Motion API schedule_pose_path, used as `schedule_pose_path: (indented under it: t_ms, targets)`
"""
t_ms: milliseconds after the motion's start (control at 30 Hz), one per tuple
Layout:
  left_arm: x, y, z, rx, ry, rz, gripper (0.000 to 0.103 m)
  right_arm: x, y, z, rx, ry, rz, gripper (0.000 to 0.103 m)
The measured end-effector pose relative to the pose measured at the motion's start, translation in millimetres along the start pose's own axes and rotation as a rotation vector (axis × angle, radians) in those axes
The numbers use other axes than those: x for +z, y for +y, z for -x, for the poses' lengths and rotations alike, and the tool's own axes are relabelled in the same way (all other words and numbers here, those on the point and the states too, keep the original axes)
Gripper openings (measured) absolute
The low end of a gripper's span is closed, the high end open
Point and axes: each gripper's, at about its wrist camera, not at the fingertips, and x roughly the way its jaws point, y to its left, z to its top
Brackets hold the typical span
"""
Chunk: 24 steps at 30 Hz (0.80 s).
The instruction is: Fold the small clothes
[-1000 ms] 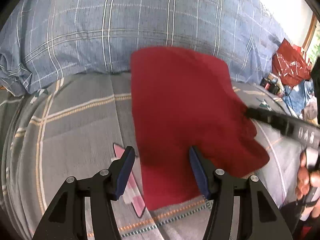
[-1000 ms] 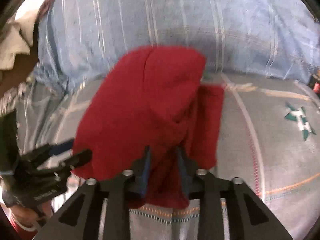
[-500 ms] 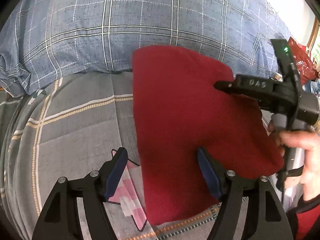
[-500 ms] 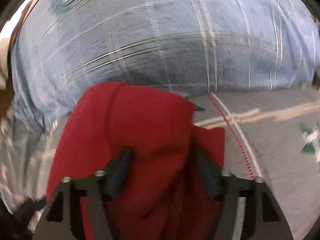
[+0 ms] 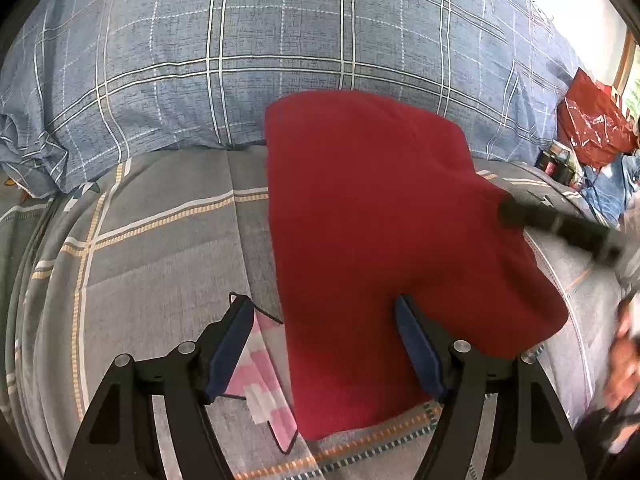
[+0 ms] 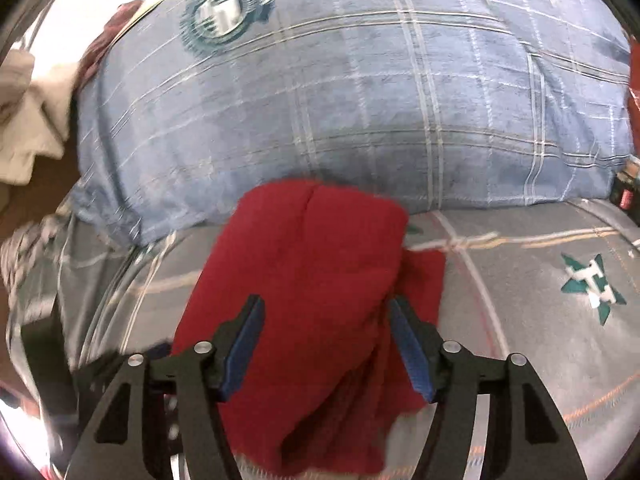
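Observation:
A red cloth [image 5: 372, 216] lies folded on the grey patterned bedspread [image 5: 152, 248], its far edge against a blue plaid pillow [image 5: 240, 48]. My left gripper [image 5: 324, 344] is open and empty, its jaws over the cloth's near left edge. The right gripper's arm [image 5: 560, 228] shows blurred at the cloth's right side. In the right wrist view the red cloth [image 6: 304, 300] lies with a fold down its middle, and my right gripper [image 6: 326, 342] is open and empty just above it.
A pink checked patch with a black outline [image 5: 268, 380] lies beside the cloth's left edge. A red plastic bag [image 5: 592, 128] and clutter sit at the far right. White cloth [image 6: 28, 120] is at the left of the right wrist view. The blue plaid pillow [image 6: 360, 100] fills the back.
My right gripper has opened and let go of the red cloth, then drawn back to the right. The cloth now lies folded over. The left gripper stayed open and barely moved.

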Motion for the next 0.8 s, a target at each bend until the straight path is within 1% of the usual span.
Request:
schedule_pose_path:
  t_ms: [33, 67, 100, 133, 167, 233, 333, 400, 500, 567, 633, 667, 700, 800]
  targets:
    - [0, 0, 0, 0.001, 0.001, 0.002, 0.073, -5, -1, -5, -0.015, 0.023, 0.008, 0.057]
    - [0, 0, 0, 0.001, 0.004, 0.001, 0.073, -9, -2, -14, -0.045, 0.060, 0.016, 0.048]
    - [-1, -1, -1, -0.001, 0.010, -0.002, 0.073, -16, -6, -28, -0.085, 0.115, 0.024, 0.045]
    - [0, -1, -1, 0.001, 0.010, -0.003, 0.073, -19, -9, -33, -0.086, 0.132, 0.020, 0.044]
    - [-1, -1, 0, 0.002, 0.006, -0.002, 0.073, -19, -13, -32, -0.070, 0.125, -0.003, 0.042]
    - [0, -1, 1, 0.005, 0.003, -0.004, 0.073, -15, -14, -23, -0.073, 0.110, -0.016, 0.042]
    - [0, -1, 1, 0.006, 0.003, -0.004, 0.073, -12, -11, -7, -0.066, 0.029, -0.013, 0.047]
    - [-1, -1, 0, 0.008, 0.002, -0.005, 0.073, -11, -9, 0, -0.048, -0.019, -0.005, 0.047]
    - [-1, -2, 0, 0.015, -0.002, -0.011, 0.074, -9, -8, -6, -0.044, -0.044, -0.005, 0.047]
    - [-2, -3, -1, 0.016, -0.002, -0.012, 0.074, -10, -8, -13, -0.045, -0.035, -0.008, 0.044]
    - [-2, -3, -1, 0.013, 0.002, -0.015, 0.074, -11, -10, -27, -0.093, 0.007, 0.004, 0.043]
    - [-2, -3, -2, 0.015, 0.003, -0.016, 0.074, -13, -11, -33, -0.115, 0.030, 0.007, 0.045]
    - [-2, -3, -1, 0.014, 0.002, -0.018, 0.074, -14, -15, -38, -0.113, 0.047, -0.012, 0.045]
    - [-2, -2, -1, 0.015, 0.000, -0.019, 0.074, -13, -16, -34, -0.109, 0.039, -0.027, 0.045]
